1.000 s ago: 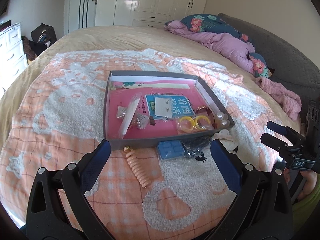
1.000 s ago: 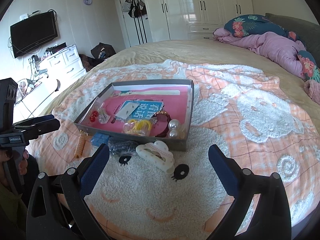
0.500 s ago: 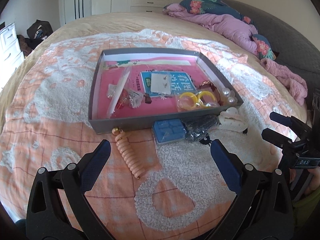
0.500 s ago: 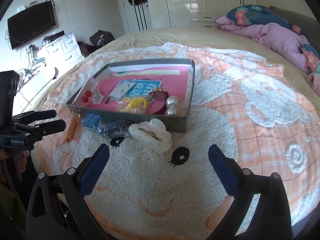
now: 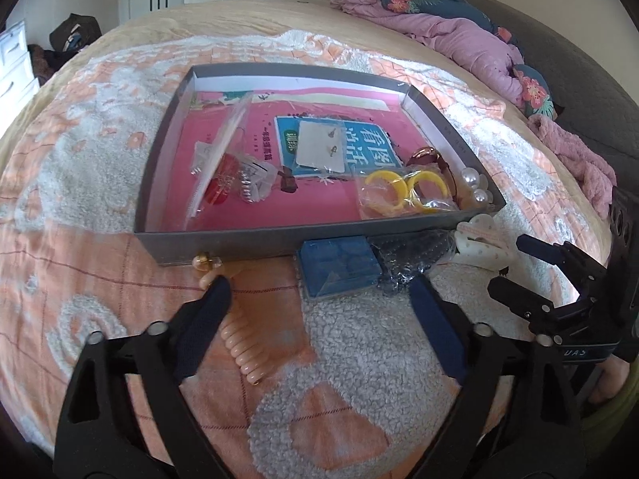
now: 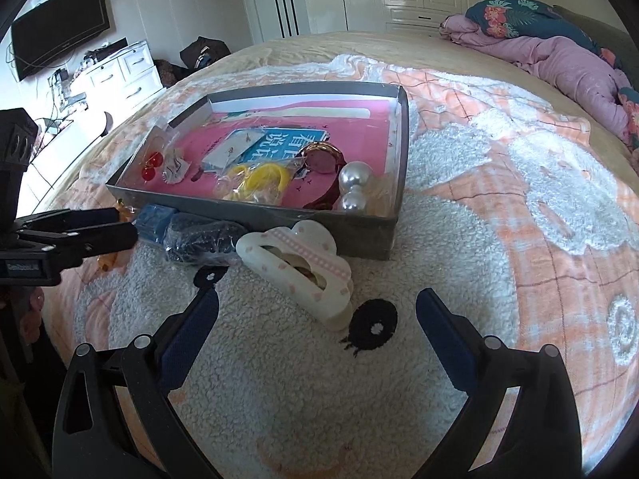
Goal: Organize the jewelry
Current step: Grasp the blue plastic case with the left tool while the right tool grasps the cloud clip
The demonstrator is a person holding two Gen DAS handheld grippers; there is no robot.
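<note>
Now I hover both grippers, fingers apart and empty, before the shallow grey cardboard tray (image 5: 223,235); next, gripping the white cloud-shaped hair claw (image 6: 297,265).

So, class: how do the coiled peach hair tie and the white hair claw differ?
The hair tie is a peach spiral stretched out long; the hair claw is white, broad and cloud-shaped with pink spots. The tie lies by the box's left end, the claw by its right. Both lie outside it, on the blanket.

Left gripper (image 5: 315,293) nearer coil (image 5: 239,343); right gripper (image 6: 317,303) nearer clip (image 6: 297,267)
</note>
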